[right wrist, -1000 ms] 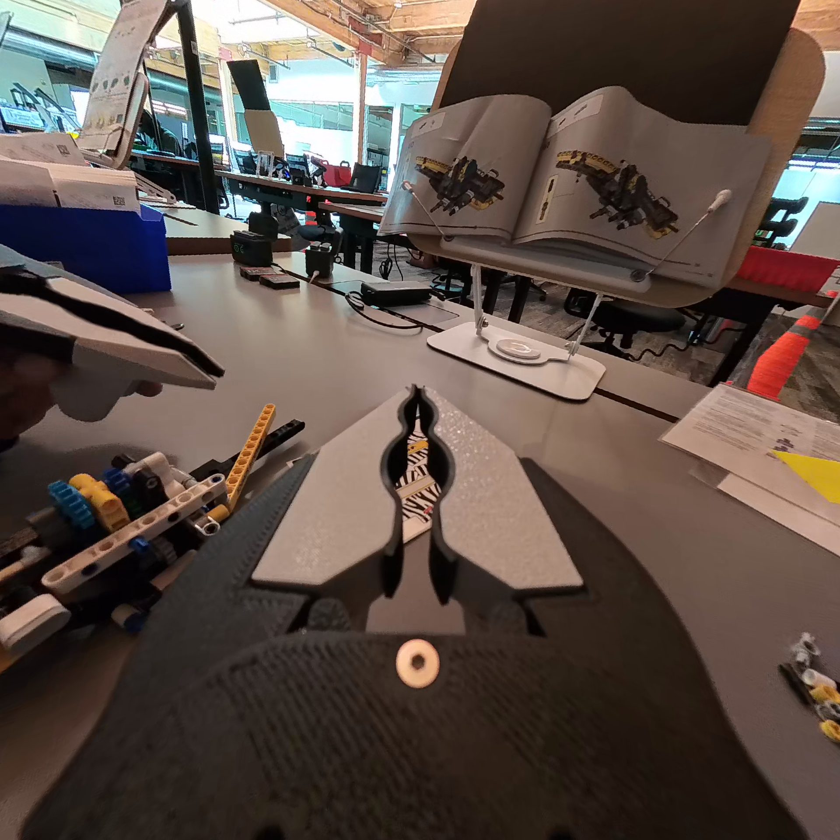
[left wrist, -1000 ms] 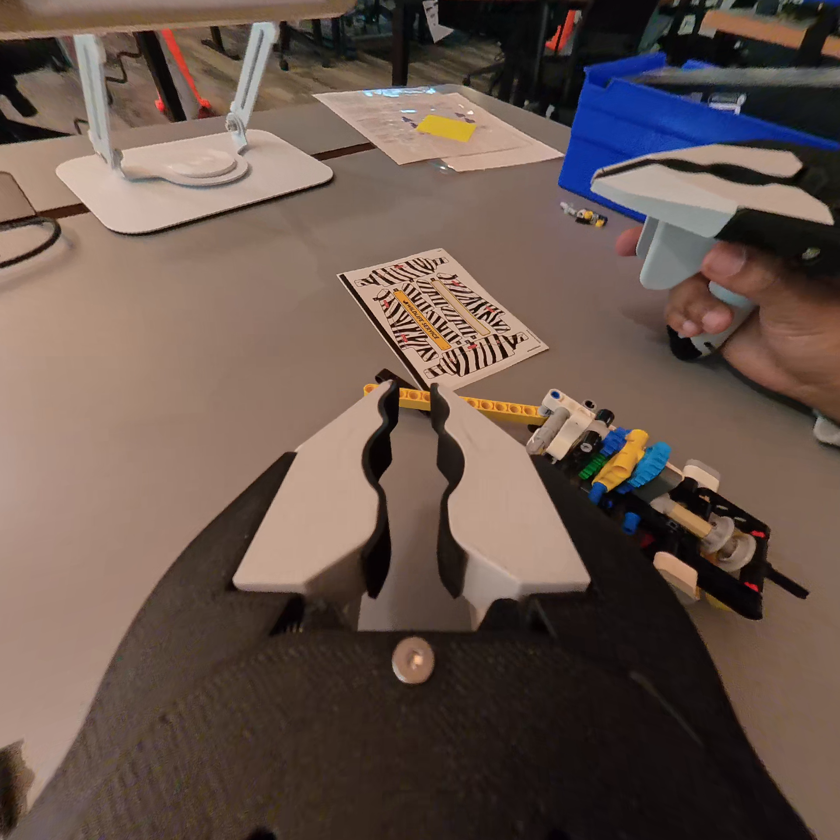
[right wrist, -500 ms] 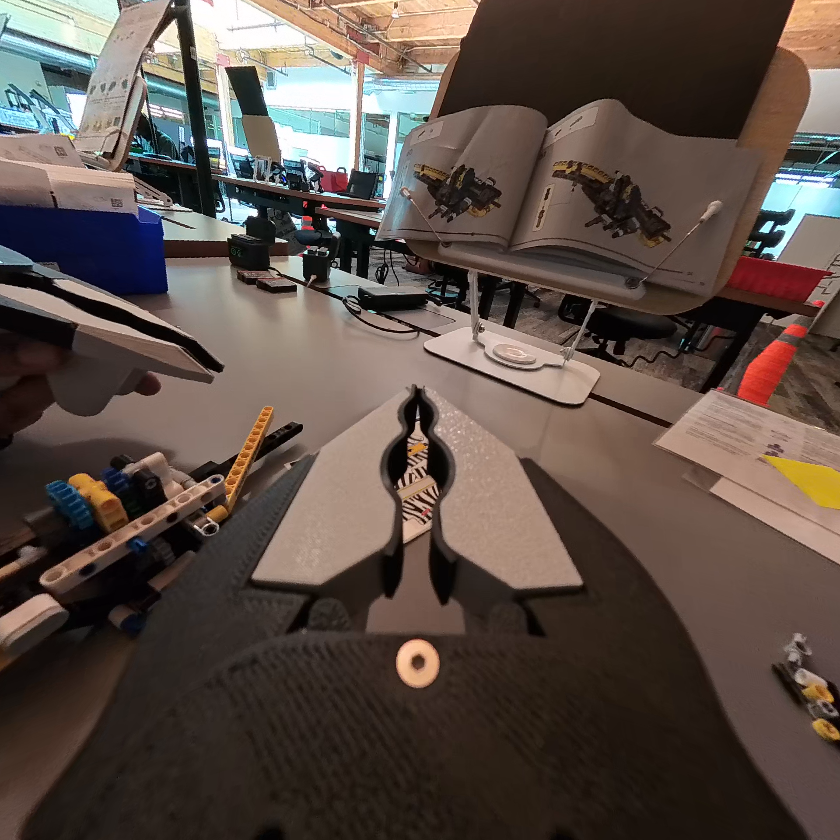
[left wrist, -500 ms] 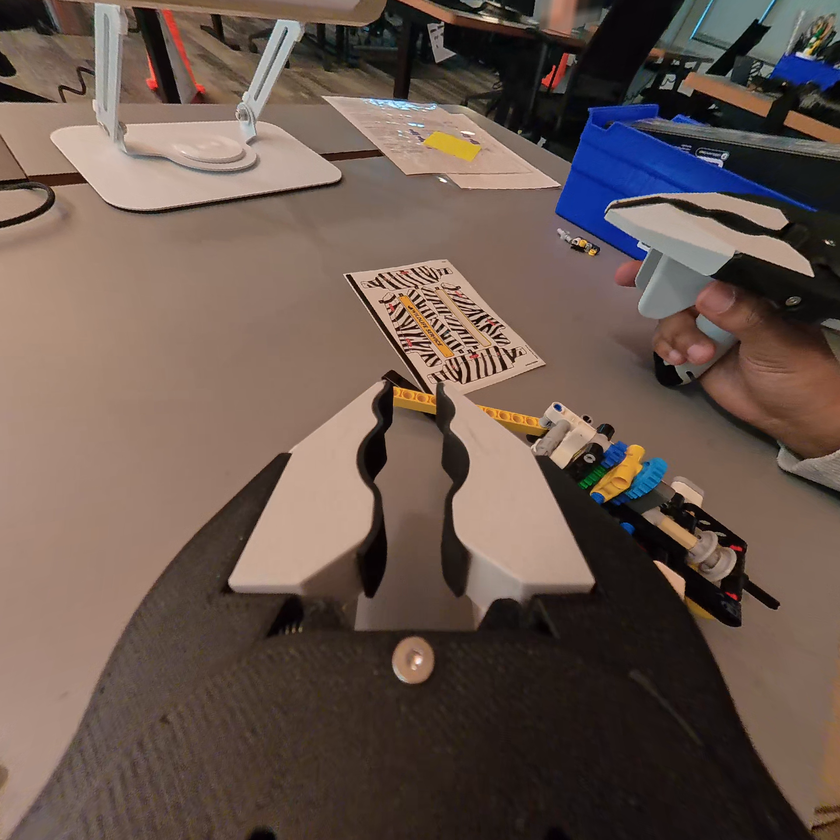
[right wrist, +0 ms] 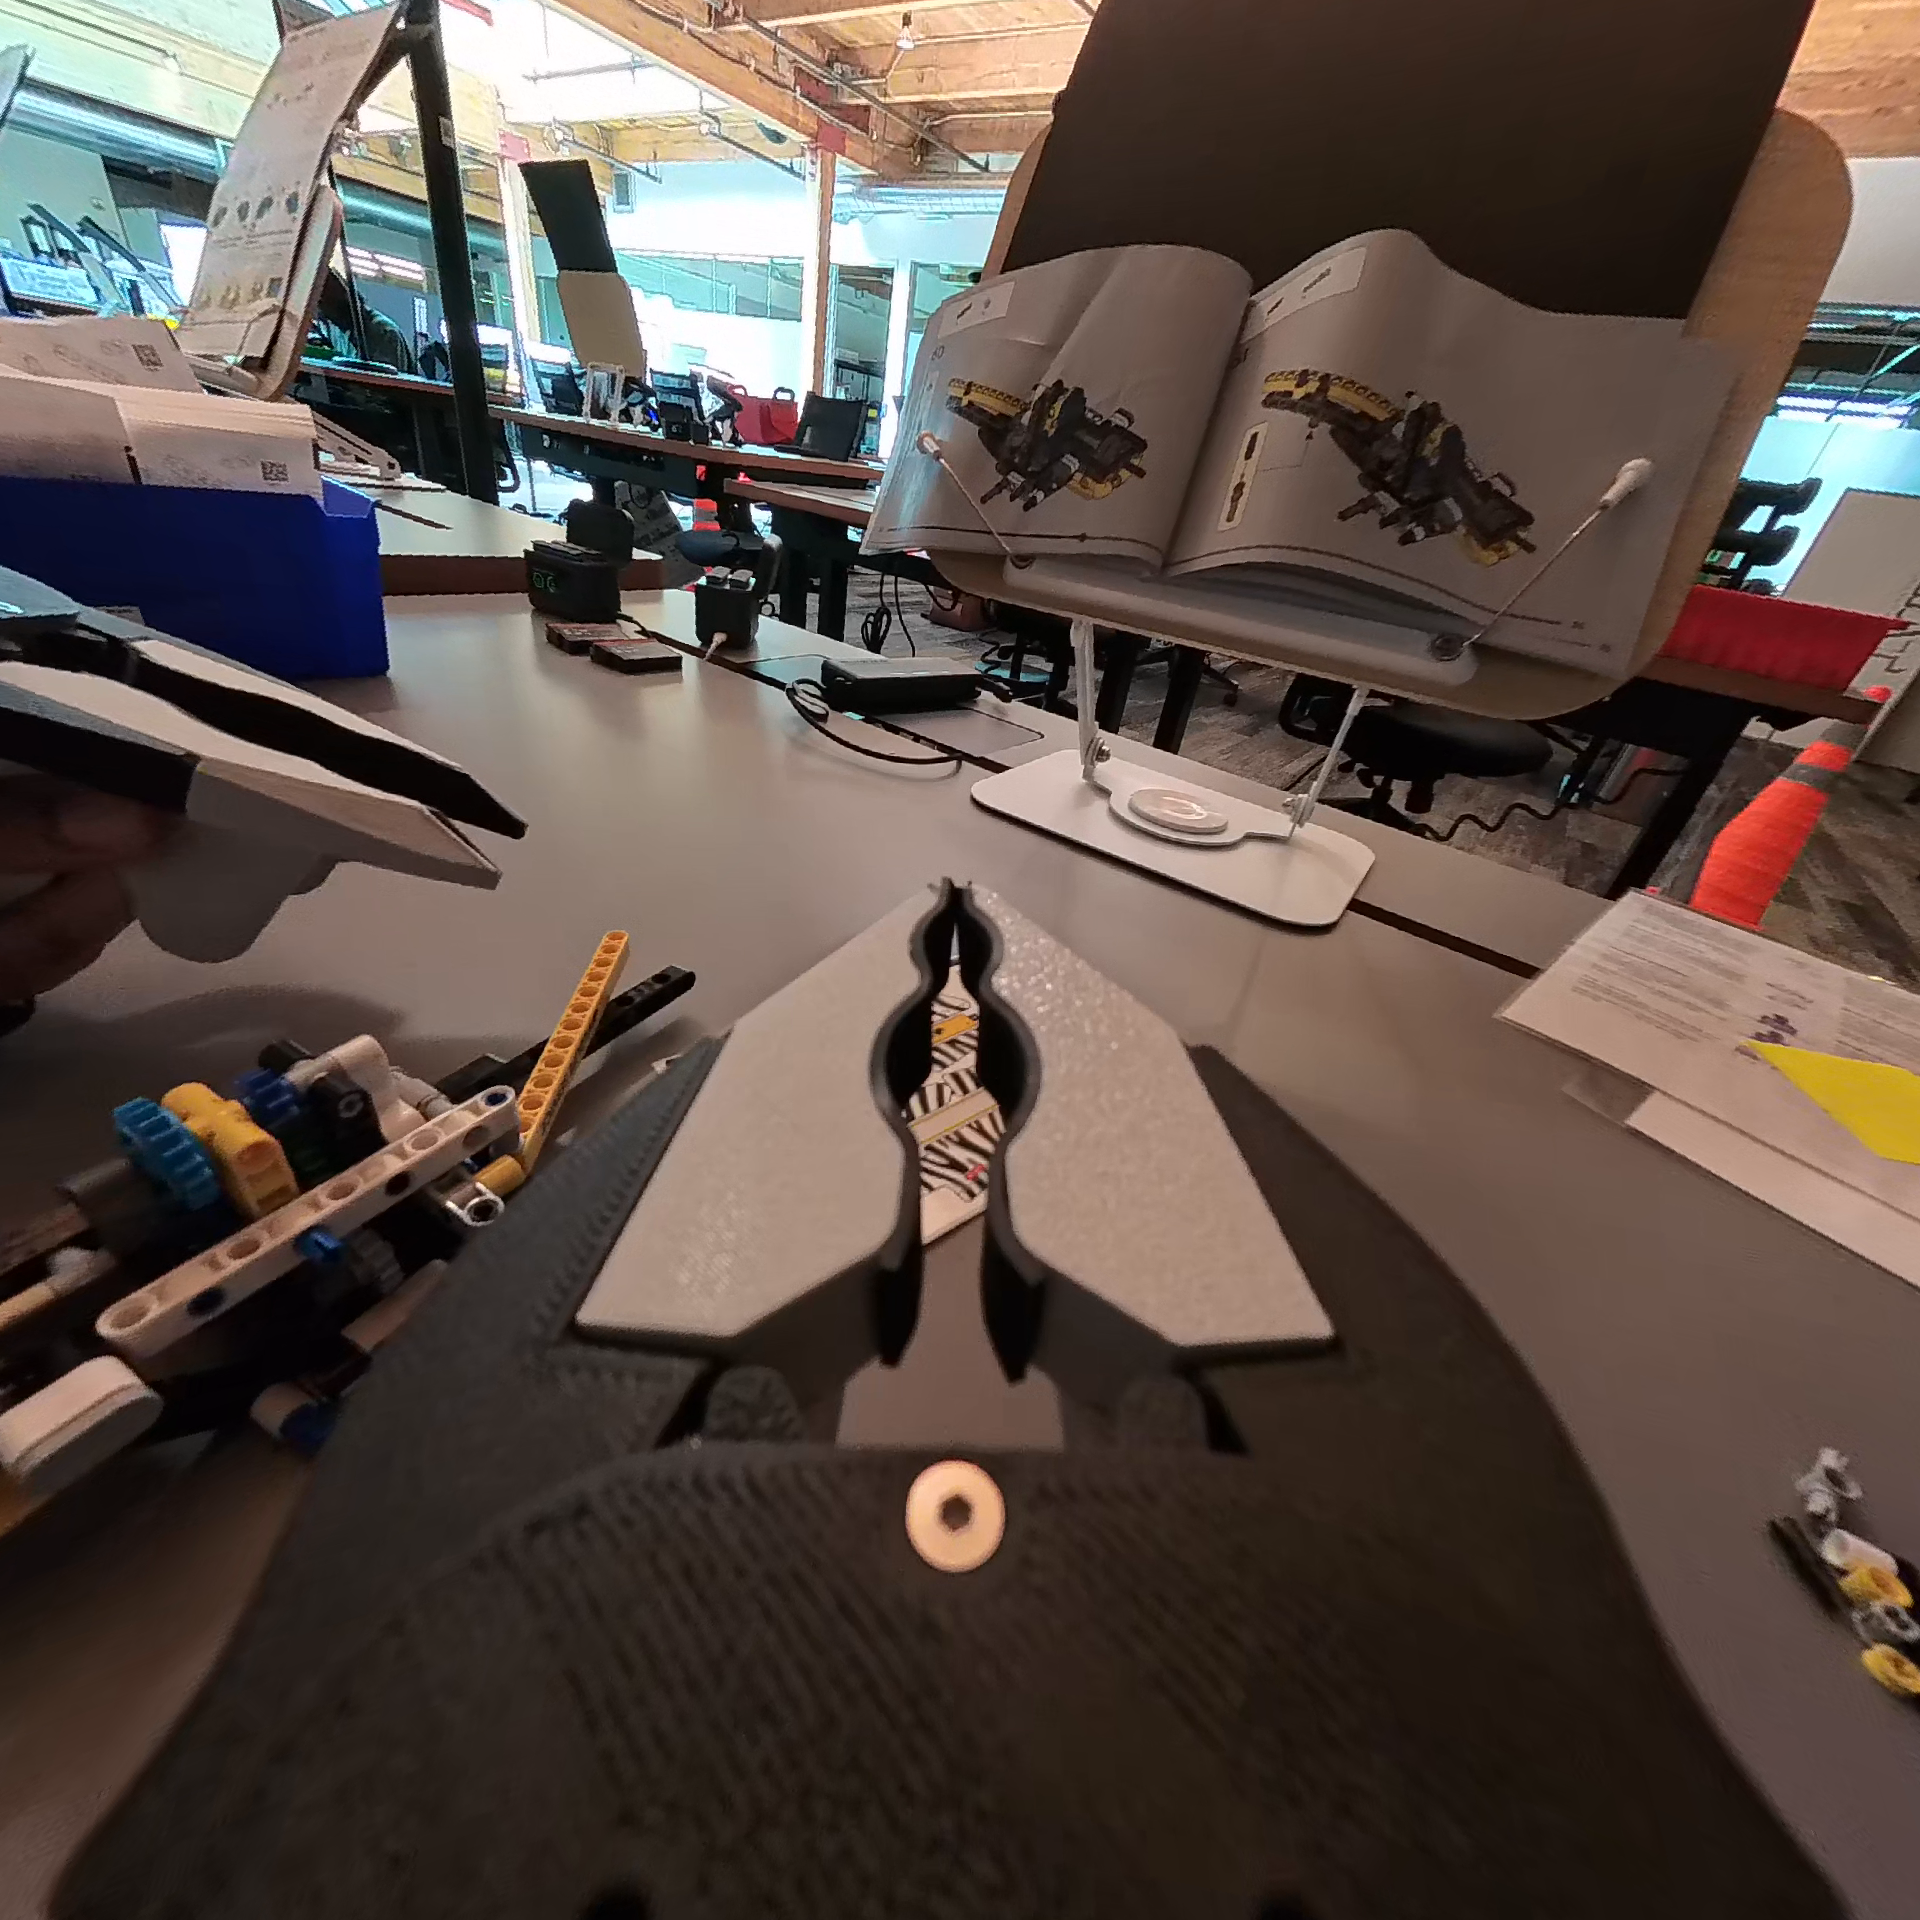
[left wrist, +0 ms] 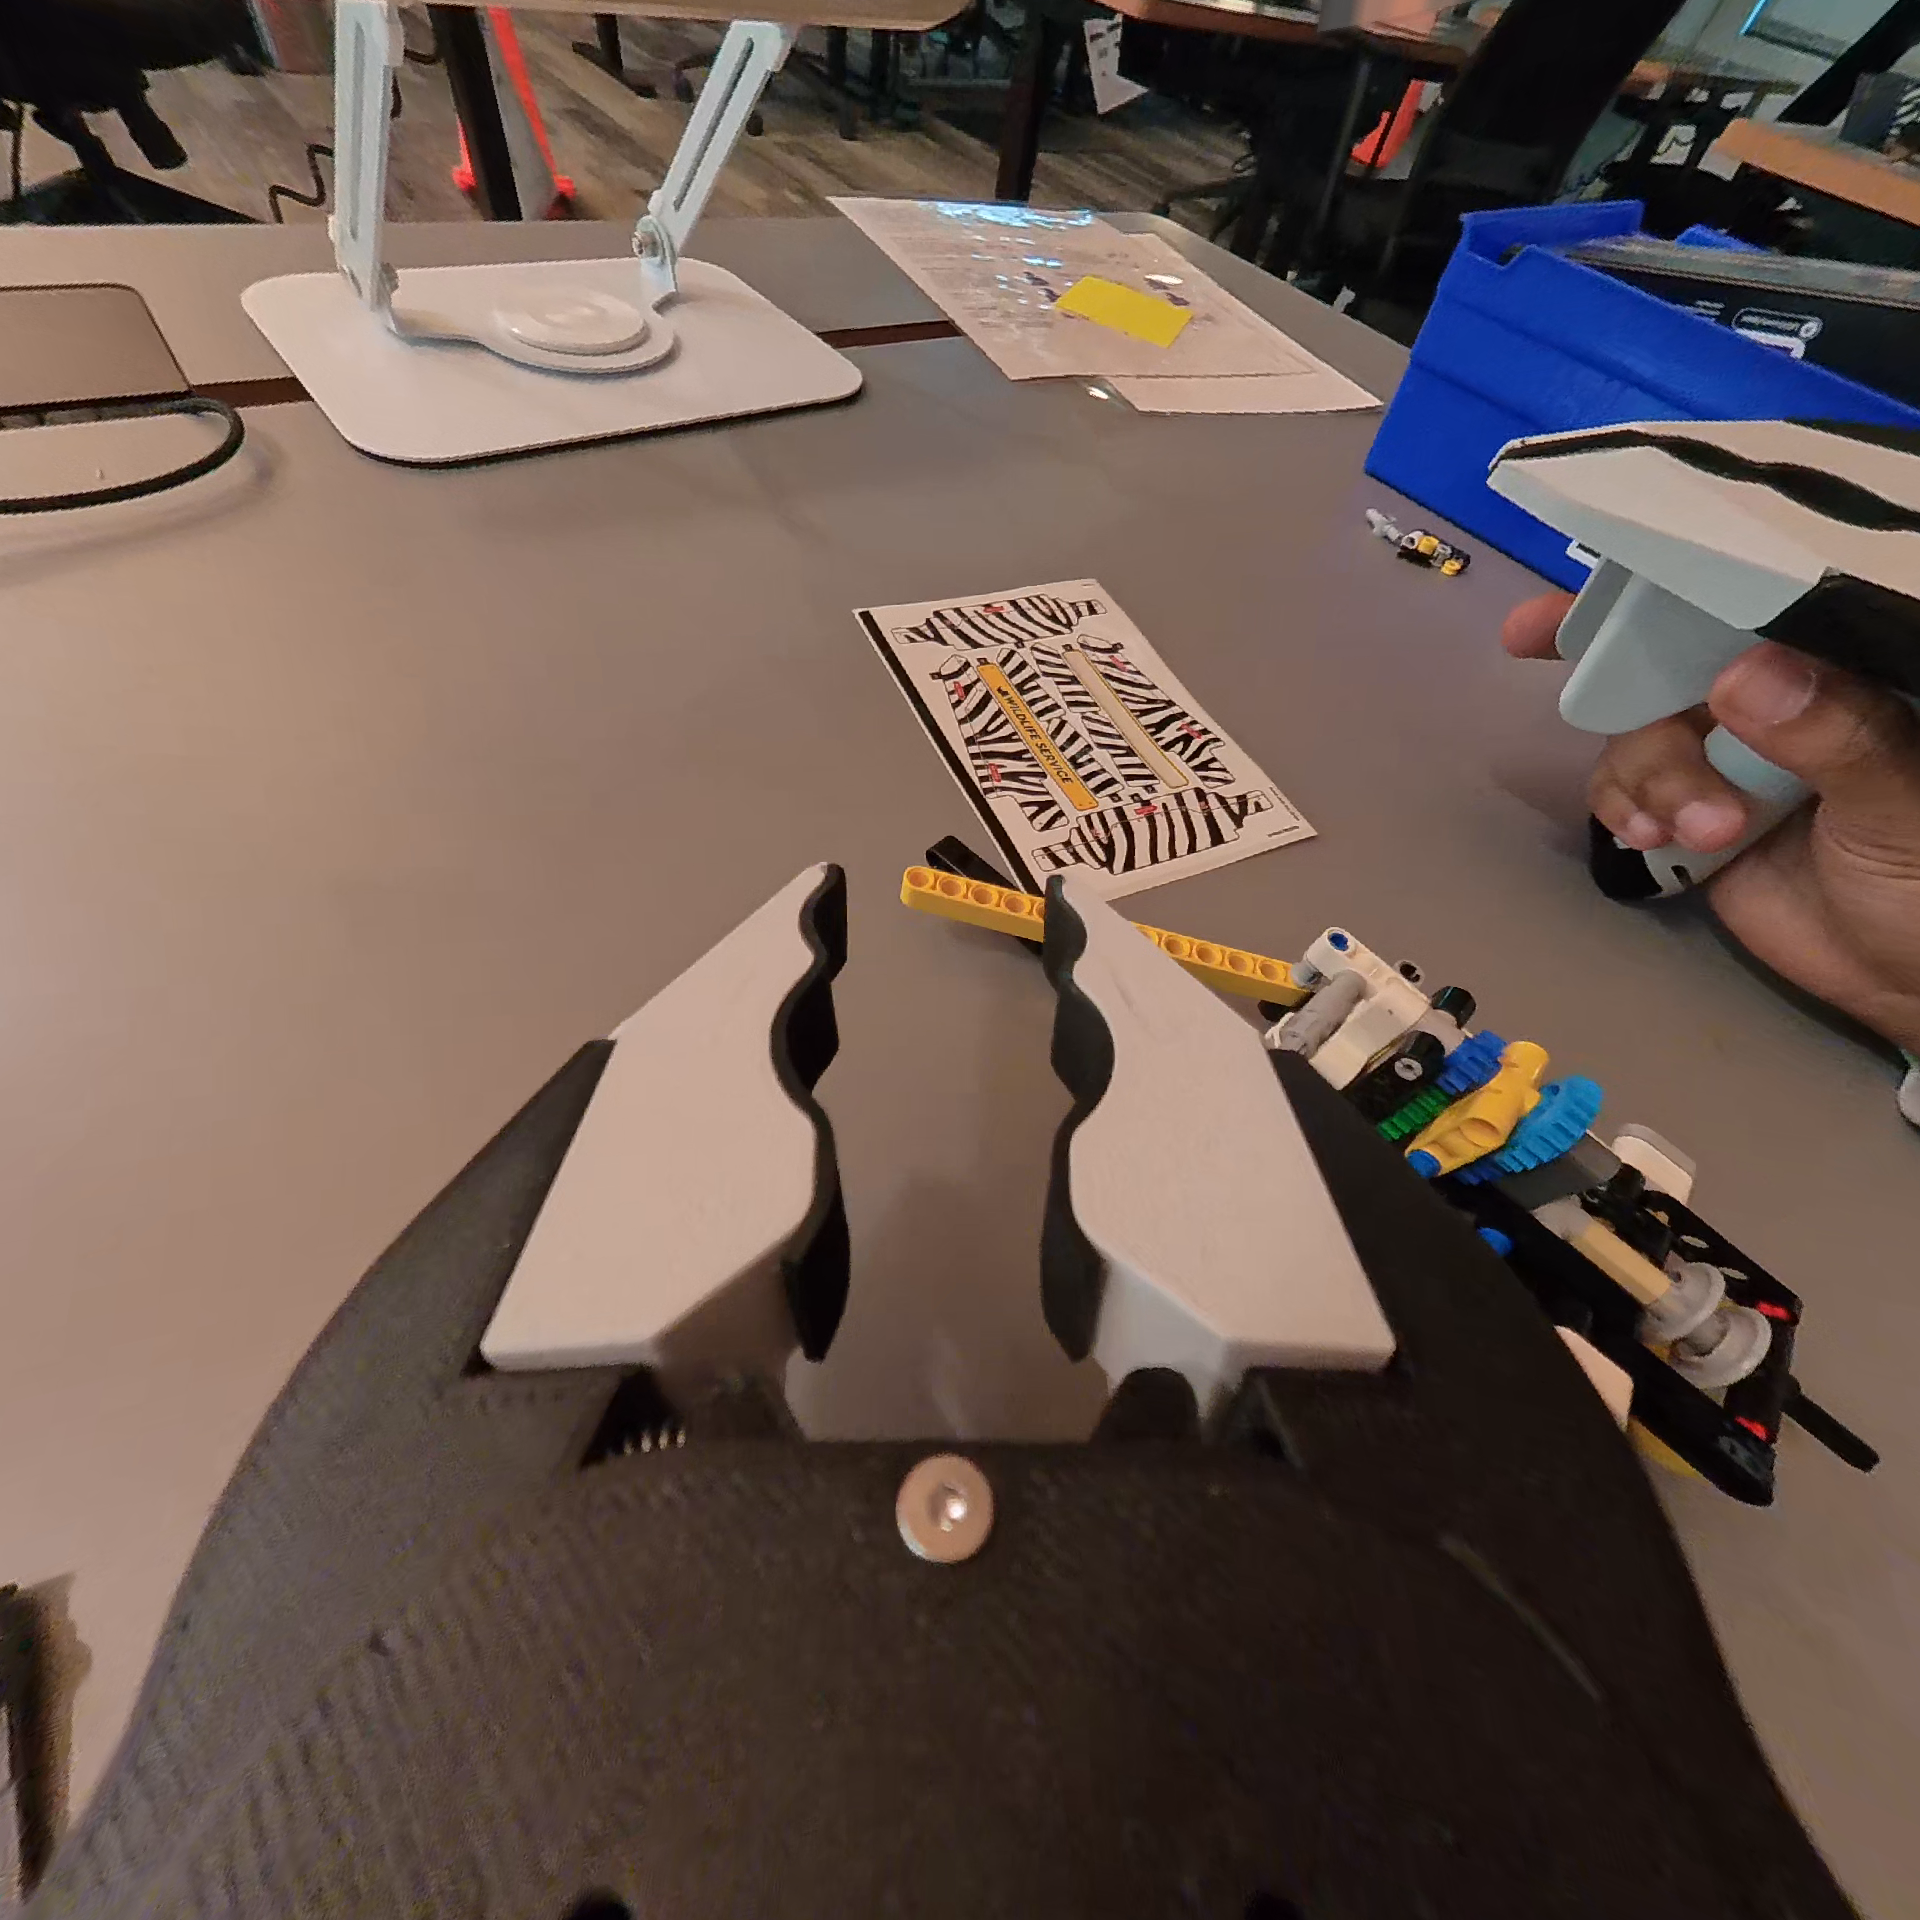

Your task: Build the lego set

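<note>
The partly built lego model [left wrist: 1507, 1143], black frame with blue gears, yellow and white parts, lies on the grey table [left wrist: 416, 831]. A long yellow beam [left wrist: 1195, 951] sticks out of it toward the zebra sticker sheet [left wrist: 1081, 738]. My left gripper [left wrist: 943, 881] is open and empty, just left of the model, its right fingertip over the beam. My right gripper [right wrist: 951, 891] is shut and empty, above the sticker sheet [right wrist: 956, 1122], with the model [right wrist: 291, 1174] to its left. It also shows in the left wrist view [left wrist: 1714, 520], held by a hand.
An open instruction book [right wrist: 1299, 416] sits on a stand with a white base [left wrist: 551, 353] at the far side. A blue bin [left wrist: 1621, 364], small loose parts [left wrist: 1418, 540] and papers with a yellow piece [left wrist: 1101, 301] lie to the right. One gripper's finger ends stand about 15 cm off the other's.
My left gripper's jaws have opened wider. My right gripper stays shut and has barely moved.
</note>
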Available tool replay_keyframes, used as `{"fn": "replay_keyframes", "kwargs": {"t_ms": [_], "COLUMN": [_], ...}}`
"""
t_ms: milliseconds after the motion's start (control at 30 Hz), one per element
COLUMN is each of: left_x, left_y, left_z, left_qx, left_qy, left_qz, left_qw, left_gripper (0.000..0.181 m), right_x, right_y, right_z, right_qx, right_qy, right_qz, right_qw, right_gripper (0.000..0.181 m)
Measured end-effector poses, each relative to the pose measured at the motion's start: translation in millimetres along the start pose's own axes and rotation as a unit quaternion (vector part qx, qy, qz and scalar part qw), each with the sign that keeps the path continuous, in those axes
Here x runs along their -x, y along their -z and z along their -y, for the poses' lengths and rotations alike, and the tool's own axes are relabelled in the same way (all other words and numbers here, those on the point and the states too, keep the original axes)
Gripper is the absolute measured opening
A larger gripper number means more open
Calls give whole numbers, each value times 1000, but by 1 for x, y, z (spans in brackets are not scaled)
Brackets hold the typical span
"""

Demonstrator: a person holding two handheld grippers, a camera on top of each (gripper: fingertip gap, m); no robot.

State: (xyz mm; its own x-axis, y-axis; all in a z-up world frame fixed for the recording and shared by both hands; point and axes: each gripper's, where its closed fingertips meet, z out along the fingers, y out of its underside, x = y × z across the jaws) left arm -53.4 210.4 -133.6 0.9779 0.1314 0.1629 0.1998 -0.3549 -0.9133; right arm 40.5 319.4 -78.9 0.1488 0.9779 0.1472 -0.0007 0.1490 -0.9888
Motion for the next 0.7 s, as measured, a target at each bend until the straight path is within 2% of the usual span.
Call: {"fn": "replay_keyframes", "kwargs": {"t_ms": [700], "left_x": [0], "left_y": [0], "left_z": [5], "left_qx": [-22], "left_qy": [83], "left_qz": [-46], "left_qw": [995], "left_gripper": [37], "right_x": [3], "right_y": [3], "right_z": [2], "right_qx": [-13], "right_qy": [-12], "right_qz": [24], "right_qw": [1000], "right_gripper": [0]}}
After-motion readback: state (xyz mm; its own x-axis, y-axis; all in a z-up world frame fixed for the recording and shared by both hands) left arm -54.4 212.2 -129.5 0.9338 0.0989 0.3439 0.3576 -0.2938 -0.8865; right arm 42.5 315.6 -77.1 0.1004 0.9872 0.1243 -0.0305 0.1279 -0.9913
